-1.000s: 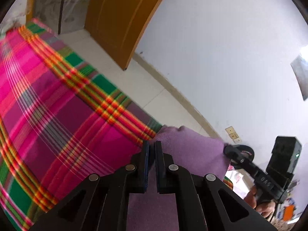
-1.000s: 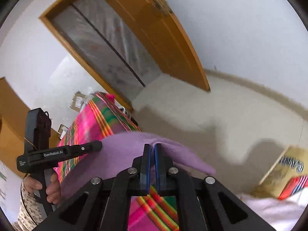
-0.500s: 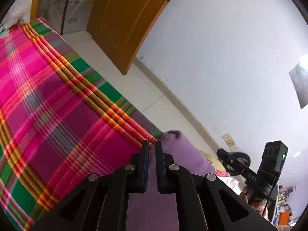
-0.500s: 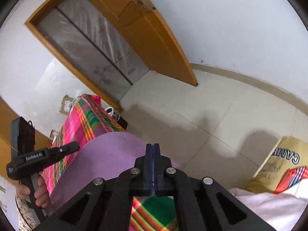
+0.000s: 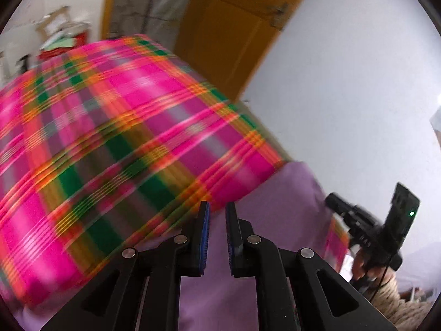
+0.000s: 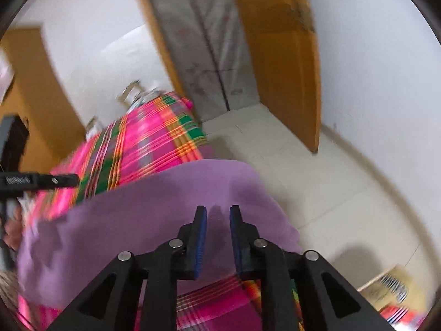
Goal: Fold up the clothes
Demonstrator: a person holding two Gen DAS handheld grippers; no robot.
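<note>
A purple garment (image 6: 154, 209) lies spread on the bed's pink and green plaid cover (image 6: 154, 138), near the bed's edge. My right gripper (image 6: 217, 211) hovers just over it. Its jaws are opening, with nothing between the pads, and its shadow falls on the cloth. In the left wrist view the same purple garment (image 5: 289, 207) lies beneath my left gripper (image 5: 217, 209). Its jaws are opening too, and only cloth lying below shows through the gap. Each view shows the other gripper: the left gripper (image 6: 66, 179) at the left edge, the right gripper (image 5: 335, 201) at the right, held by a hand (image 5: 363, 267). Both pictures are motion-blurred.
An orange wooden door (image 6: 286, 77) stands open against a white wall (image 5: 344, 82). Pale tiled floor (image 6: 344, 193) runs along the bed's side. A printed cardboard box (image 6: 391, 289) sits on the floor at the lower right. Clutter (image 5: 63, 41) stands beyond the bed's far end.
Both grippers were shut on the purple garment's edge and held it up. Now both stand parted and the garment lies flat on the bed. Both cameras have swung toward the bed.
</note>
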